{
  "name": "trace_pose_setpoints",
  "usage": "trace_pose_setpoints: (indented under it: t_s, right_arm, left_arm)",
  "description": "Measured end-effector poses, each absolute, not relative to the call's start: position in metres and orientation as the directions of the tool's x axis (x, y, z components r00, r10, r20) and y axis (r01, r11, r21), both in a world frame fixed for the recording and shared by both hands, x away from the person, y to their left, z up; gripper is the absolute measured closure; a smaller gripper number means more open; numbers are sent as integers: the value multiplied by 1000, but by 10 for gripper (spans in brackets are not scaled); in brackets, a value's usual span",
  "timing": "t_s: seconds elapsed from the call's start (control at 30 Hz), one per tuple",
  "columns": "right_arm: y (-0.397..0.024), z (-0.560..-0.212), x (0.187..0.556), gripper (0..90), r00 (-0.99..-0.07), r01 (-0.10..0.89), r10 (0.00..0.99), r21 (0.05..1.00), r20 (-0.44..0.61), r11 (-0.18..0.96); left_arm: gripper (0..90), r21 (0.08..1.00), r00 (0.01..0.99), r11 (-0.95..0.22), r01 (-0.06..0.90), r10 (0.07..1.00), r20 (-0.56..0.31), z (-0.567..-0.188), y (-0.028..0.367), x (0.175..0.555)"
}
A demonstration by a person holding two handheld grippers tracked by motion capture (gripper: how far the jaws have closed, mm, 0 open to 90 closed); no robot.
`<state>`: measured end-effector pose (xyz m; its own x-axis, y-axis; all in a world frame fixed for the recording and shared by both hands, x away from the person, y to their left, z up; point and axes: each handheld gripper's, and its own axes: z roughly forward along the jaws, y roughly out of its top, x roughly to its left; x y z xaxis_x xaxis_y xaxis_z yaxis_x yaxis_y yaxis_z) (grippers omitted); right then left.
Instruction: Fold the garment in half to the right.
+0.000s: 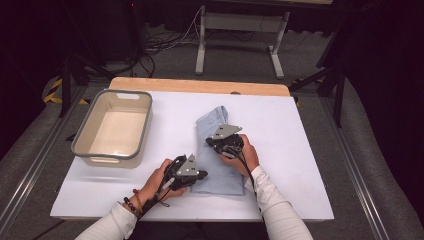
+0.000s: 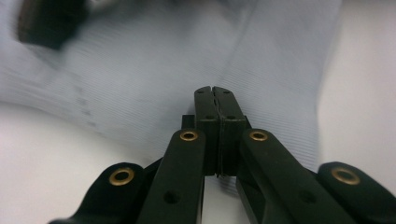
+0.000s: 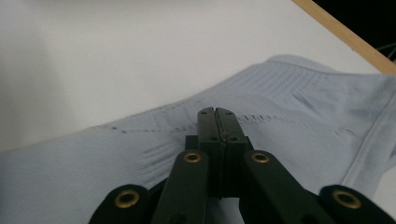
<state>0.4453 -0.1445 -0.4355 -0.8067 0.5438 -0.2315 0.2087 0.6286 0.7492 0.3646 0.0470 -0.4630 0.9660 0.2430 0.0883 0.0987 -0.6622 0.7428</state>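
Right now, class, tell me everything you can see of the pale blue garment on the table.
The pale blue garment is a finely ribbed knit with stitched seams, folded into a long, narrow shape. It lies flat on the white table, right of the grey bin. The left gripper sits at its near left edge, the right gripper over its middle, both shut.

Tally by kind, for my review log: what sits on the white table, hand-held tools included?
Garment, light blue, folded: 1
Bin, grey rim, beige inside: 1
Left tool, jaws shut, over the garment's near left edge: 1
Right tool, jaws shut, over the garment's middle: 1
Total: 4
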Motion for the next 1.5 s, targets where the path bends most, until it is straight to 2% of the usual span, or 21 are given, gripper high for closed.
trace_pose_setpoints:
  t_s: [0.07,0.23,0.47,0.6,0.9,1.0,1.2,1.3,1.4,1.5]
  right_arm:
    - [-146,-438,447,896,-796,228,564,755,-219,615]
    - [-150,-442,461,896,-768,260,582,701,-267,664]
    - [-178,-447,500,896,-732,347,655,726,-186,594]
    - [-184,-451,510,896,-718,370,678,736,-160,566]
    - [-192,-456,518,897,-656,411,738,746,-158,525]
    - [-192,-449,523,897,-605,419,772,747,-194,516]
    - [-181,-433,518,897,-633,329,749,808,-196,489]
    - [-177,-435,520,895,-691,317,713,837,-118,446]
    - [-167,-445,525,894,-704,336,694,789,-153,515]
    - [-168,-452,531,895,-698,373,702,764,-142,526]
  left_arm:
    - [900,746,963,-659,95,250,97,-465,46,362]
    - [900,763,967,-634,127,250,47,-467,49,366]
    - [900,760,966,-637,127,253,51,-467,48,365]
    - [900,760,965,-638,125,255,55,-467,48,364]
    - [900,761,965,-636,127,258,54,-467,49,364]
    - [900,760,965,-637,130,259,52,-467,49,363]
    - [900,758,965,-638,132,256,47,-467,49,364]
    - [900,759,966,-639,125,254,54,-466,49,363]
    - [900,751,964,-648,128,259,59,-466,48,361]
    - [900,755,965,-645,116,253,68,-466,48,361]
